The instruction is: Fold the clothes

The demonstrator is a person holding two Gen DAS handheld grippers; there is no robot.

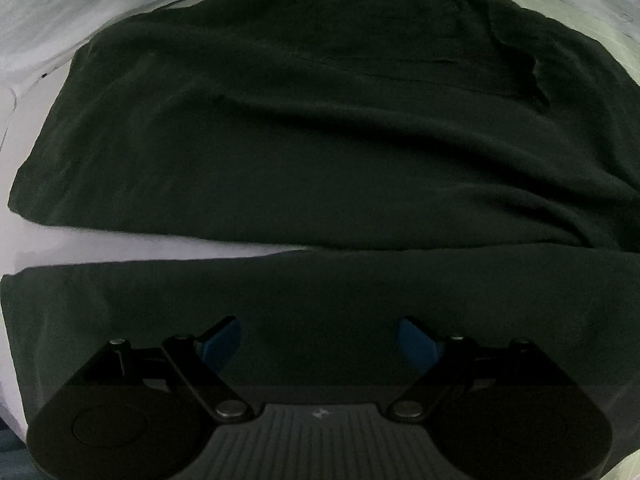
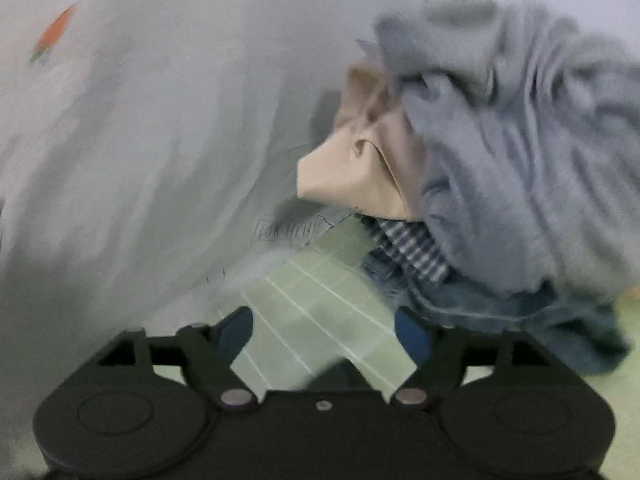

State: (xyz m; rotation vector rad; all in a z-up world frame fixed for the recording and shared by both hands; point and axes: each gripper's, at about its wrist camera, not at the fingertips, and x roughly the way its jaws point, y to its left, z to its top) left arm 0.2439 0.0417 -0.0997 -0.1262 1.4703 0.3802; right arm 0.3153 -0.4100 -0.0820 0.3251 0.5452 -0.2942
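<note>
With both pairs of fingers spread wide and empty, the left gripper [image 1: 320, 342] hovers over the dark garment [image 1: 320, 140] lying flat on the desk [image 2: 320, 312], and should pinch only its near hem for a square fold.

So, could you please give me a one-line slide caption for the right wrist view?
Open right tool over the green gridded mat, facing a heap of unfolded clothes.
</note>
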